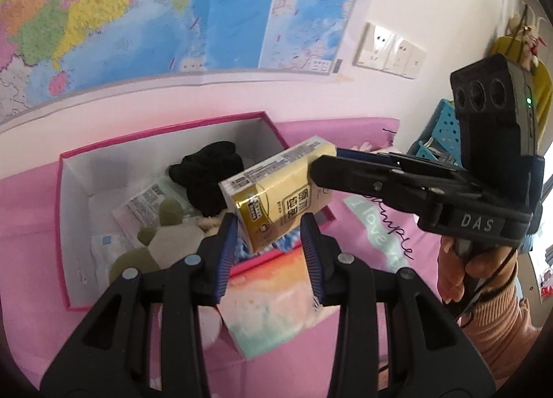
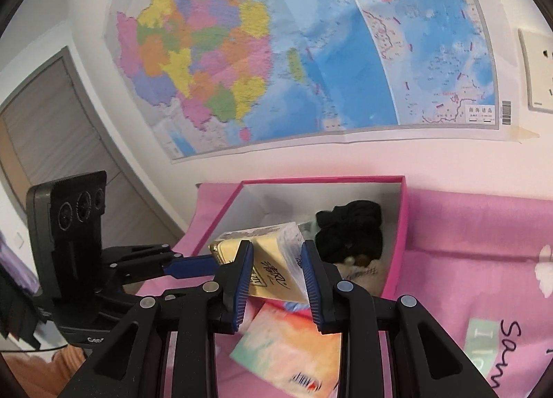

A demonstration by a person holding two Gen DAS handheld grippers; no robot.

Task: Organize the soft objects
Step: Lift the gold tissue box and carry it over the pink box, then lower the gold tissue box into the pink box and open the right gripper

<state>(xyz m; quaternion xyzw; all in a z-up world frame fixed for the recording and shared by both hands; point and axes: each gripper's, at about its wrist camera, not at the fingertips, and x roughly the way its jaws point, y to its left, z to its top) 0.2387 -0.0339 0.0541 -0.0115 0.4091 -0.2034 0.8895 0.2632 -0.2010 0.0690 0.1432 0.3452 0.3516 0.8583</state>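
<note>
Through the left wrist camera I see my left gripper (image 1: 269, 242) clamped on one end of the yellow plastic-wrapped tissue pack (image 1: 276, 190), and my right gripper (image 1: 319, 164) gripping its far end. I hold it above the pink-rimmed white cardboard box (image 1: 74, 225), which already contains a black fabric bundle (image 1: 207, 173) and some wrapped soft packets.

Through the right wrist camera my right gripper (image 2: 276, 270) pinches the pack over the box's near edge. A pastel orange-and-green packet (image 2: 287, 346) lies outside on the pink sheet (image 2: 466, 242), so I judge the sorting partly done
</note>
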